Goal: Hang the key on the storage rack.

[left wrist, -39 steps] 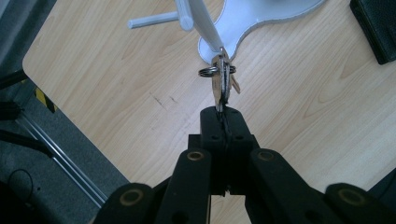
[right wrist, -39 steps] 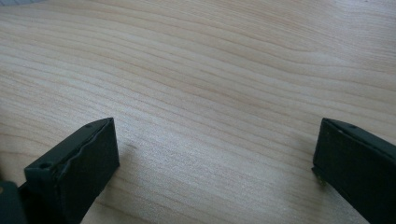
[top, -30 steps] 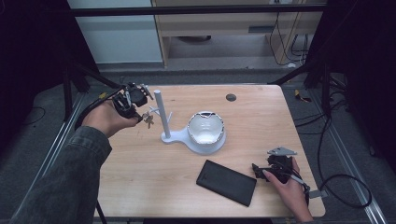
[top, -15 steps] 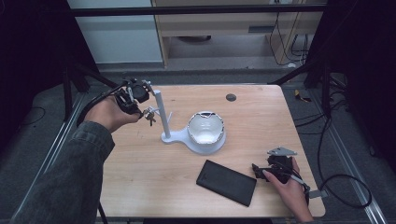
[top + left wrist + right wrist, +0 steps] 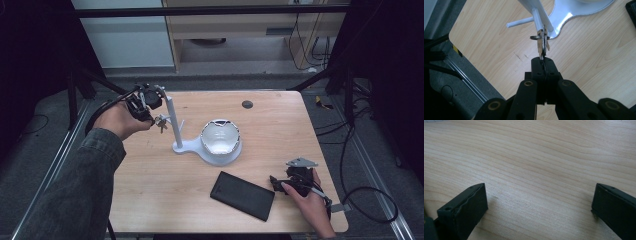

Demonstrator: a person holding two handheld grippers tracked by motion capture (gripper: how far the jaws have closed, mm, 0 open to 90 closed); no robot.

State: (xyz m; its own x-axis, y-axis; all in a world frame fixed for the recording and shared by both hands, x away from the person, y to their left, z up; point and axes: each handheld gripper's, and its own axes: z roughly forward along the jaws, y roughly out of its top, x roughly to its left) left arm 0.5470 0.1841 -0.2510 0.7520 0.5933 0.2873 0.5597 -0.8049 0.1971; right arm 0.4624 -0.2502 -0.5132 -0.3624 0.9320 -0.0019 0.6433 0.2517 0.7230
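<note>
My left gripper (image 5: 543,60) is shut on a bunch of silver keys (image 5: 541,42) on a ring. The keys hang just beside the upright post (image 5: 539,21) of a white stand, close to its thin side peg (image 5: 520,22). In the high view the left gripper (image 5: 154,115) is at the table's far left with the keys (image 5: 161,122) next to the post (image 5: 171,117). The right gripper (image 5: 276,182) rests at the near right by a black flat case (image 5: 242,195). Its jaws (image 5: 539,202) stand open over bare wood, with nothing between them.
The stand's white base (image 5: 186,147) carries a round white bowl (image 5: 220,137) at mid-table. A small dark disc (image 5: 247,104) is set in the wooden tabletop (image 5: 165,195) near the far edge. Cables trail off both sides, and dark frame legs stand around the table.
The left gripper with the keys has edged slightly toward the stand's post. The right hand and the black case have stayed where they were.
</note>
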